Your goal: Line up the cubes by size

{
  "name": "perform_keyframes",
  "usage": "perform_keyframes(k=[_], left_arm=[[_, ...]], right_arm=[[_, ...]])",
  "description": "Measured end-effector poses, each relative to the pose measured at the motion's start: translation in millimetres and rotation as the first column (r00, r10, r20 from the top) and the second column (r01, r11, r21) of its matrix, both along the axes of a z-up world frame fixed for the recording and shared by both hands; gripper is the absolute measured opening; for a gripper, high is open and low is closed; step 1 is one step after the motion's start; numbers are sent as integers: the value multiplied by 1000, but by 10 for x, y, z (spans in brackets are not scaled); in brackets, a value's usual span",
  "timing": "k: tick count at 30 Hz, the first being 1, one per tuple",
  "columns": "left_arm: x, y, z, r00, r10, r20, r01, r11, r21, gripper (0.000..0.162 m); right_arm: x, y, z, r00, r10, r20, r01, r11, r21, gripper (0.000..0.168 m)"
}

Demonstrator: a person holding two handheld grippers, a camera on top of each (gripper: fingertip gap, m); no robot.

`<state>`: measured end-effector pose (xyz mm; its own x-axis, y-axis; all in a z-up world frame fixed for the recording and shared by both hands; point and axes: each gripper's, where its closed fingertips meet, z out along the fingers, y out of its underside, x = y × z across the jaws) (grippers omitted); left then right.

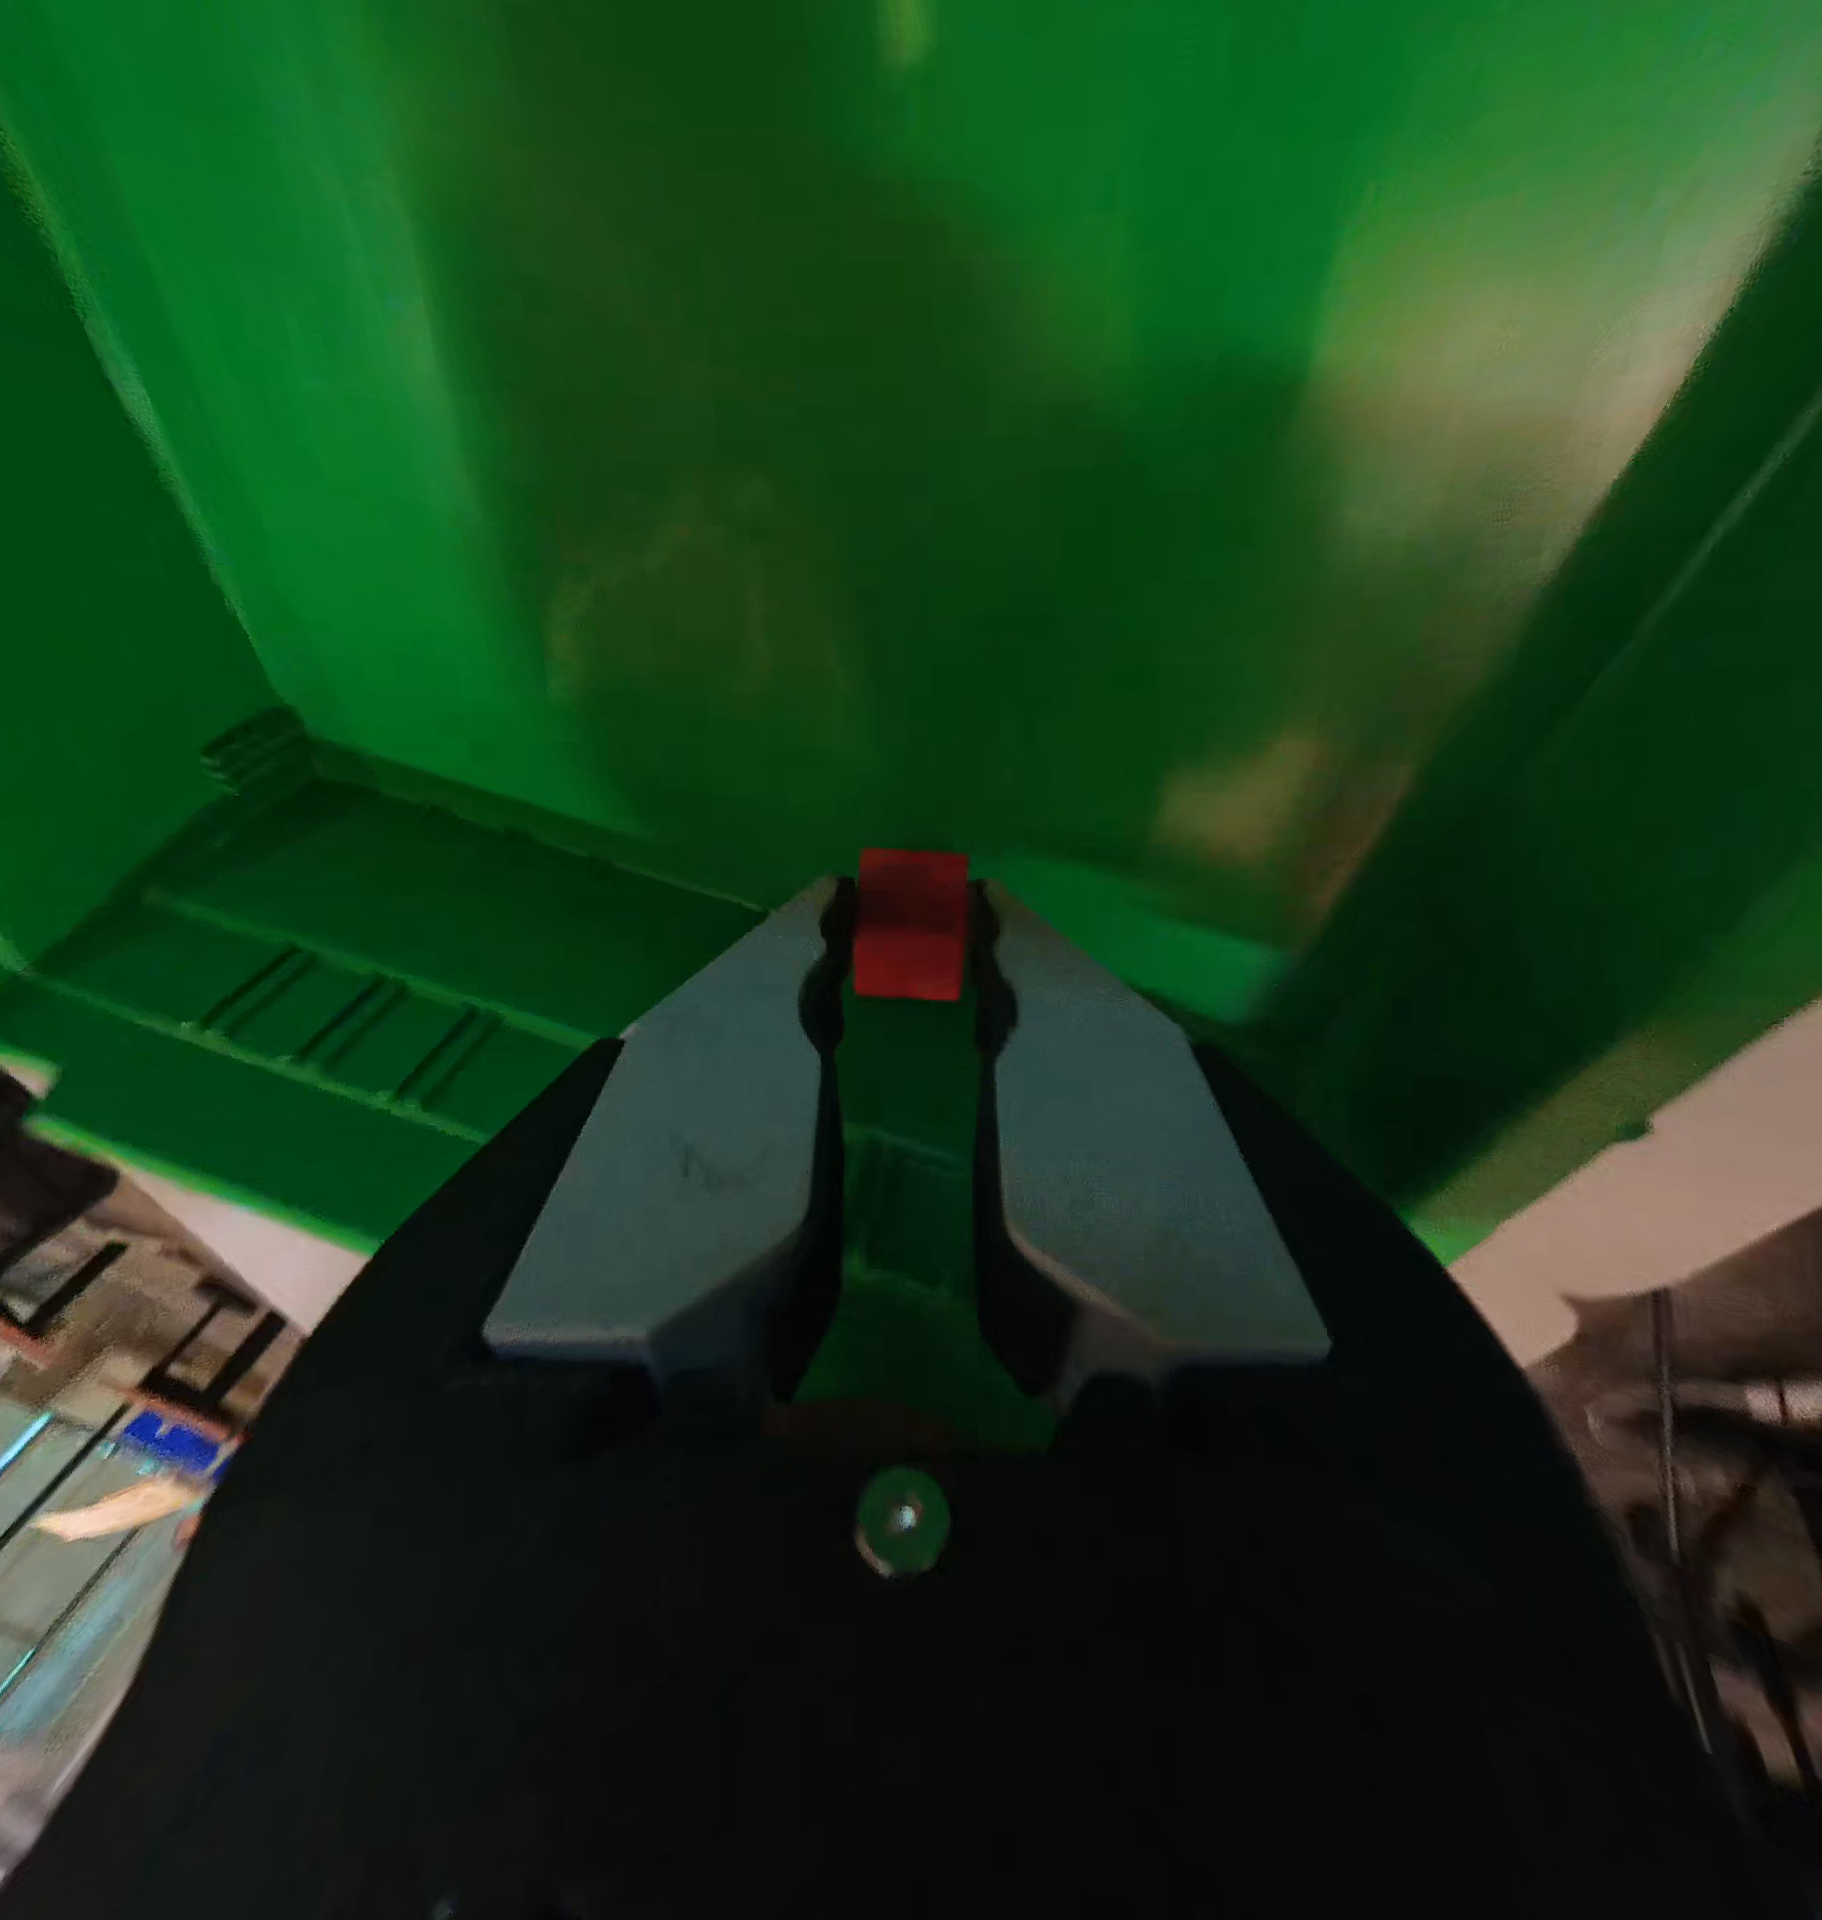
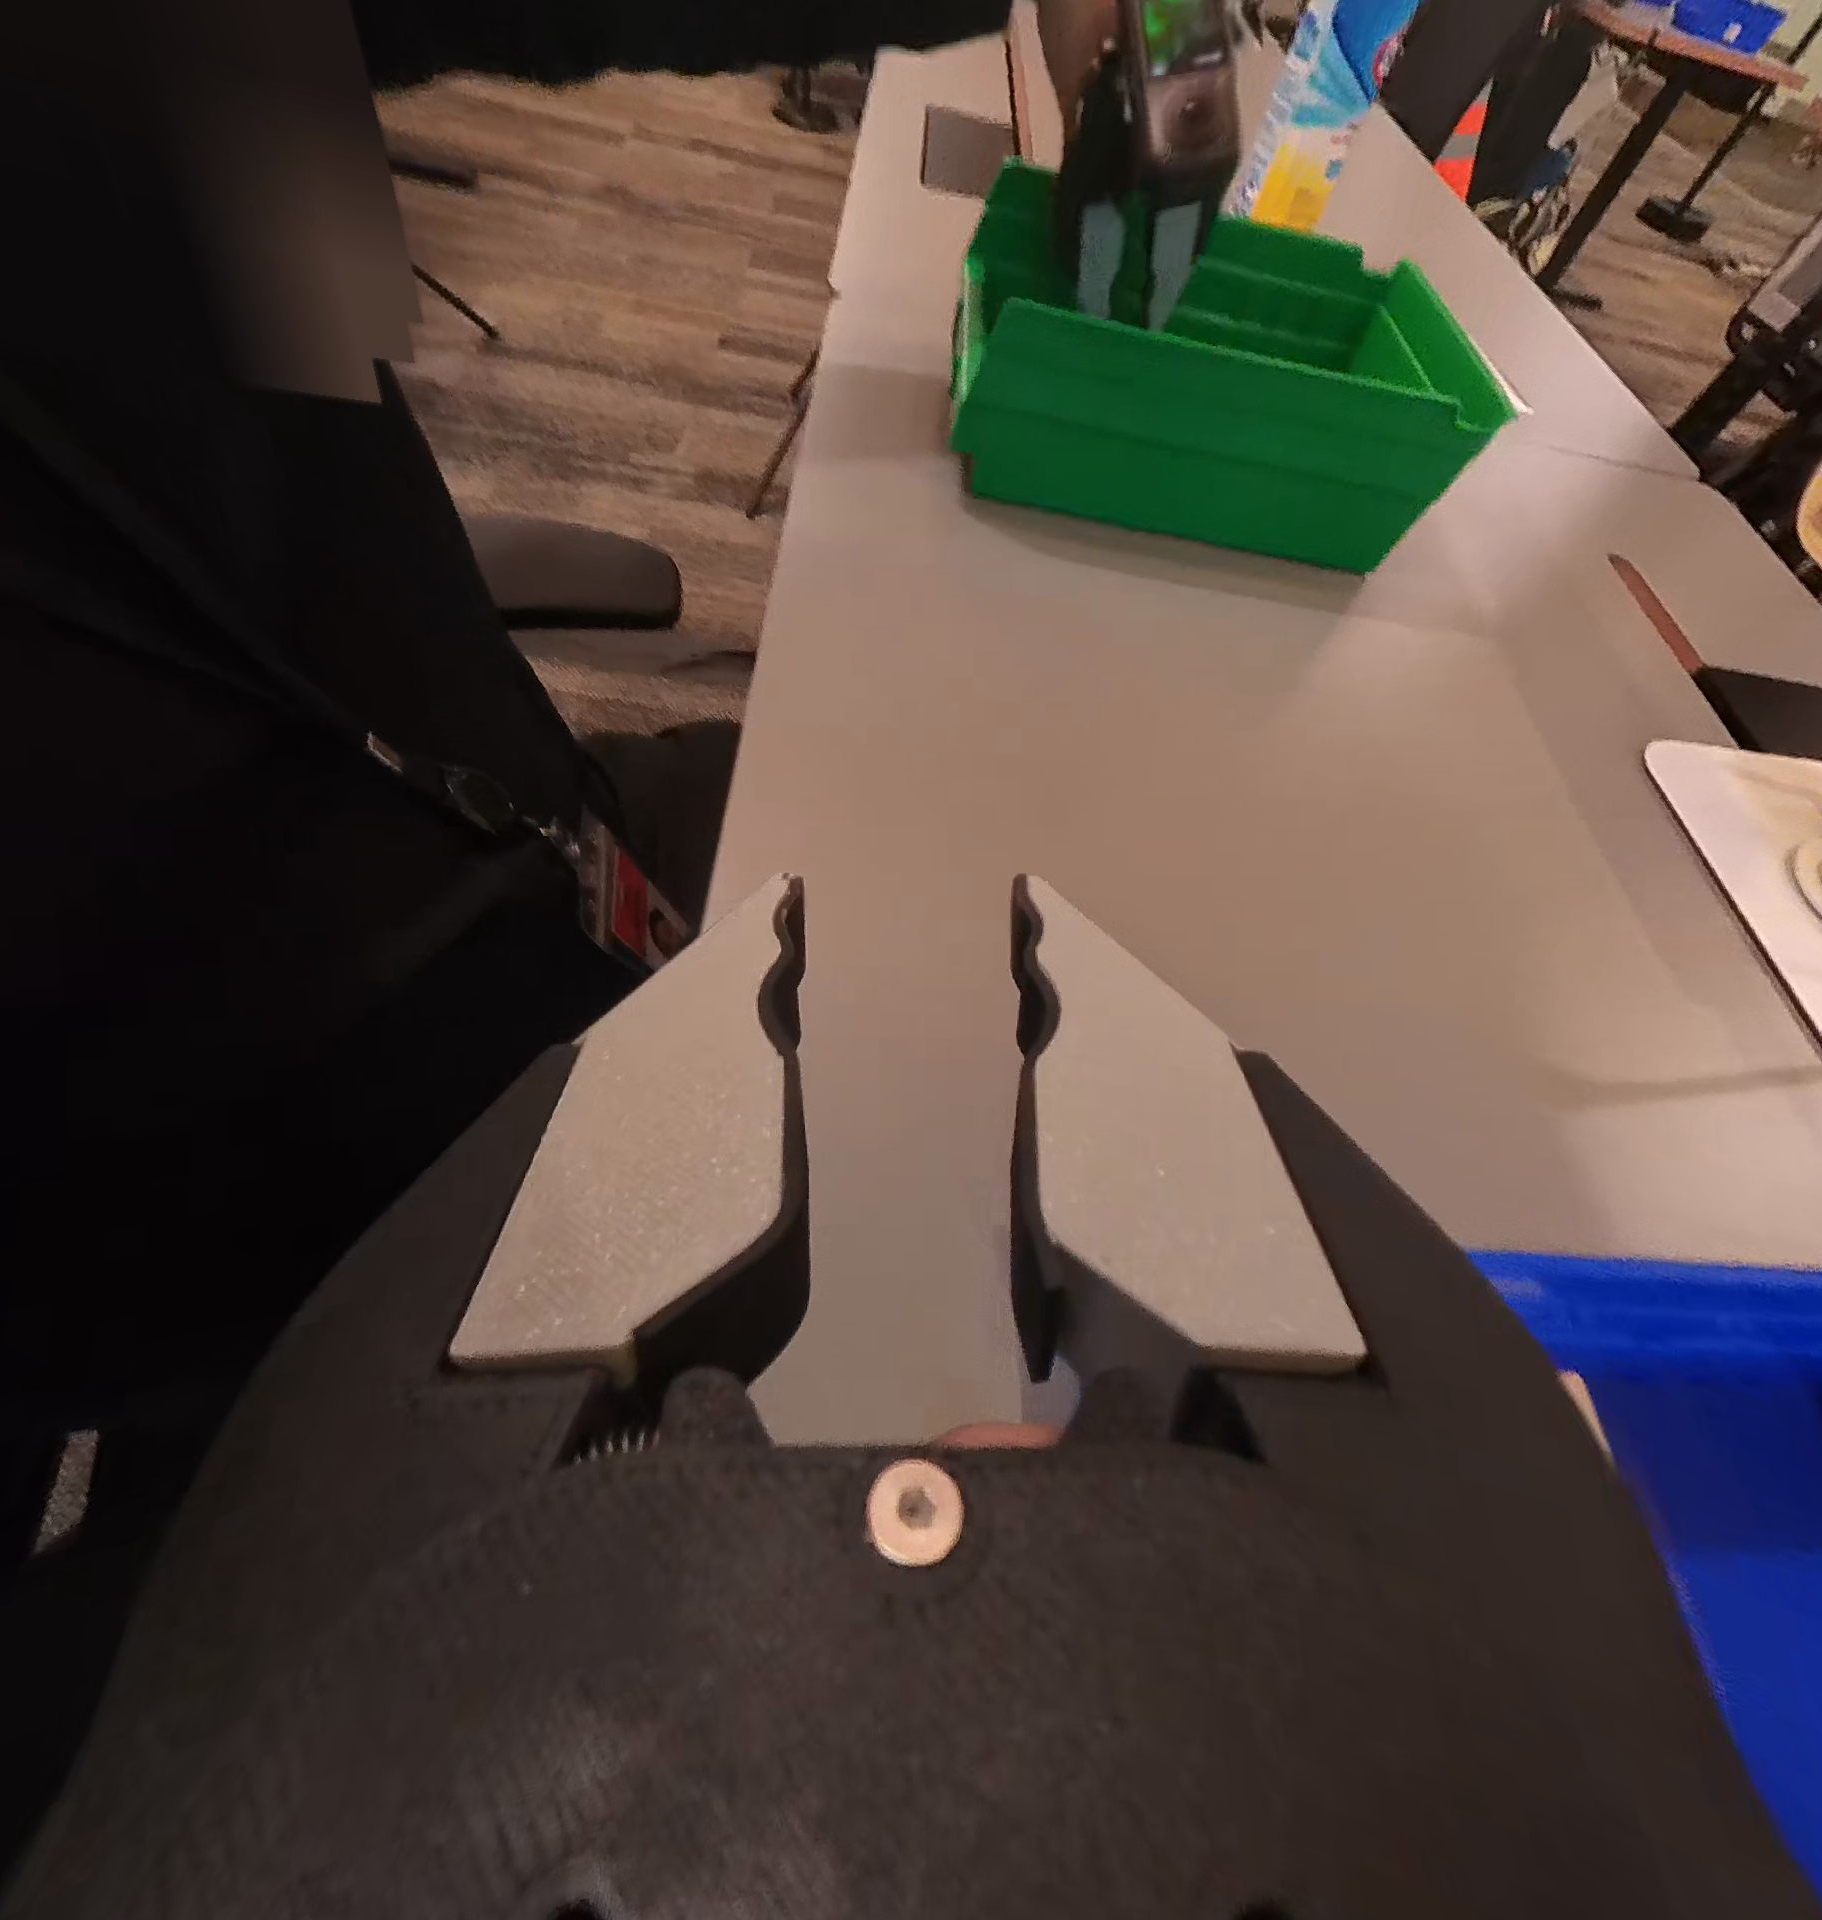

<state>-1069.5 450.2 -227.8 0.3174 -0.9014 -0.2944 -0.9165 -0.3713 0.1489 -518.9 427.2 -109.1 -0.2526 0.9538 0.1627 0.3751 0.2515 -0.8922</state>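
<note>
Left claw (image 1: 907,894) pinching small red cube (image 1: 909,925) inside green bin (image 2: 1198,457). Lift straight up, clear wall, keep squeeze steady. Right claw (image 2: 907,904) spread, empty, above tabletop (image 2: 1146,748).

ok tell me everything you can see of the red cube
The red cube is small, plain, matte and evenly red, with straight edges; its material can't be told. It sits between the tips of the left tongs, whose grey fingers flank its two sides, apparently pinching it. It is inside the green bin, near the floor. The picture is blurred, so whether it rests on the floor or is lifted can't be told.
</note>
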Motion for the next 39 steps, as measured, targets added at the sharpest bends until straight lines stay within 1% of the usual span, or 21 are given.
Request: perform_keyframes(k=[3, 4, 6, 7, 9, 11, 12, 13, 16, 18, 20, 23, 26, 29, 30, 32, 33, 34, 36, 37, 39], left_arm=[[515, 216, 505, 964, -65, 259, 5, 974, 227, 19], [758, 298, 755, 925, -129, 358, 4, 944, 329, 20], [1329, 379, 1294, 795, -306, 523, -8, 858, 514, 19], [1622, 381, 1542, 722, -405, 561, -12, 803, 596, 19], [2226, 294, 1931, 581, -595, 555, -2, 681, 732, 19], [2813, 139, 2125, 463, -729, 505, 26, 580, 814, 19], [3078, 62, 2163, 413, -775, 478, 43, 541, 840, 19], [3307, 7, 2178, 375, -808, 454, 55, 509, 859, 18], [3804, -83, 2114, 288, -858, 426, 91, 467, 879, 19], [3971, -37, 2001, 284, -863, 418, 117, 464, 878, 19], [4056, 15, 1953, 269, -866, 422, 110, 462, 880, 19], [4114, 83, 1914, 254, -867, 429, 91, 463, 882, 19], [4166, 133, 1857, 242, -861, 448, 68, 476, 877, 20], [4179, 188, 1883, 231, -850, 473, -28, 480, 877, 22], [4172, 189, 1887, 220, -843, 490, -56, 491, 869, 22], [4153, 203, 1823, 194, -801, 566, -99, 558, 824, 16], [4146, 221, 1749, 193, -775, 601, -109, 592, 798, 13], [4150, 225, 1647, 195, -757, 624, -101, 617, 780, 14], [4157, 255, 1437, 223, -739, 636, -84, 635, 768, 13], [4161, 276, 1334, 240, -734, 636, -74, 639, 766, 12], [4179, 316, 1160, 248, -717, 652, -60, 660, 749, 11]], right_arm=[[-190, -73, 95, 998, -5, -59, 0, 997, -82, 35], [-291, -66, 127, 997, -21, -76, 12, 992, -126, 35], [-555, 36, 218, 989, -94, -117, 63, 968, -245, 35], [-708, 96, 266, 983, -127, -130, 78, 941, -329, 35], [-1022, 165, 387, 979, -143, -146, 49, 860, -508, 38], [-1298, 205, 620, 968, -132, -213, -44, 745, -666, 45], [-1403, 222, 741, 961, -125, -249, -94, 695, -713, 43], [-1494, 230, 824, 956, -117, -269, -124, 671, -731, 43], [-1696, 237, 831, 965, -124, -232, -77, 710, -700, 44], [-1735, 267, 804, 966, -150, -211, -35, 732, -680, 41], [-1717, 293, 752, 968, -156, -198, -19, 738, -675, 24], [-1655, 346, 710, 964, -168, -205, -27, 707, -706, 21], [-1596, 401, 667, 963, -181, -198, -8, 716, -698, 20], [-1388, 422, 803, 970, -146, -197, -33, 718, -695, 19], [-1248, 479, 853, 971, -153, -185, -10, 744, -668, 19], [-847, 721, 859, 972, -216, -97, 133, 836, -533, 19], [-587, 887, 817, 965, -260, -28, 224, 875, -429, 19], [-287, 1122, 727, 939, -339, 53, 340, 898, -278, 19], [376, 1591, 493, 841, -501, 201, 504, 863, 43, 20], [674, 1744, 341, 785, -550, 286, 531, 835, 146, 19], [1100, 1877, 8, 699, -565, 439, 498, 825, 268, 19]])
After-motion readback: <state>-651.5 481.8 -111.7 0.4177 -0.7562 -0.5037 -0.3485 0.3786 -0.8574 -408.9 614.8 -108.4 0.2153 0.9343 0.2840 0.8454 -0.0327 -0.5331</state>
